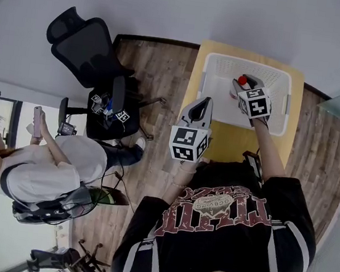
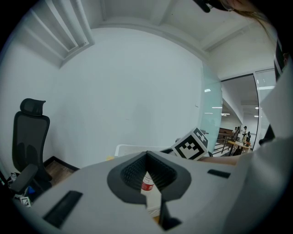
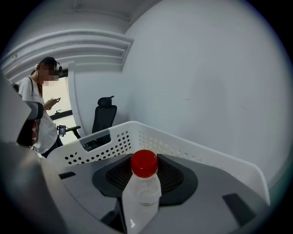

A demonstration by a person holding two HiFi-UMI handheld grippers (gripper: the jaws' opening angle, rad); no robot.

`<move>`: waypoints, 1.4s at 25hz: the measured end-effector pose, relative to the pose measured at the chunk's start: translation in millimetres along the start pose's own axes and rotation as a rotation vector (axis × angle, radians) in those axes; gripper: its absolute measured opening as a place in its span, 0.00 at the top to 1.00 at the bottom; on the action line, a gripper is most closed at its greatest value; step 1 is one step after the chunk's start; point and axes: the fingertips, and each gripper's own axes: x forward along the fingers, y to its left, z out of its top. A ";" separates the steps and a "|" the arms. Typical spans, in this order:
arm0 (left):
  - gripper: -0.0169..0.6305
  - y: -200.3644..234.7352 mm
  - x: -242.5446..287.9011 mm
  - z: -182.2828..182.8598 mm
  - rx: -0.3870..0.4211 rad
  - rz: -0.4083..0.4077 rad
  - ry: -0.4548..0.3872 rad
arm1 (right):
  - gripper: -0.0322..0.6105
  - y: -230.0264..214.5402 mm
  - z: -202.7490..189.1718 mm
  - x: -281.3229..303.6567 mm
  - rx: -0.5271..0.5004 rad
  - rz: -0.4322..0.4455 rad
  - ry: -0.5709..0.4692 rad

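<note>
While my right gripper [image 3: 144, 179] clamps the red-capped bottle [image 3: 141, 197] over the white basket [image 3: 192, 151], my left gripper [image 2: 147, 159] hangs closed, empty, beside its rim.

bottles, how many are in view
1: a clear red-capped bottle clamped in the right gripper, over the white basket. More could lie hidden behind the gripper in the basket.

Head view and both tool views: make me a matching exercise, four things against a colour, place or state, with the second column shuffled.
1. bottle
2. basket
3. office chair
4. left tool

A. black, on the wood floor
B. holds nothing
C. white, on the yellow table
D. red cap, clamped in the right tool

Pairs: 1-D, 2-C, 3-A, 4-B.
</note>
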 end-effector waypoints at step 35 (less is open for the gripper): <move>0.91 -6.0 -8.1 -0.4 0.008 -0.030 -0.015 | 0.69 24.3 49.5 -59.2 -0.057 0.054 -0.080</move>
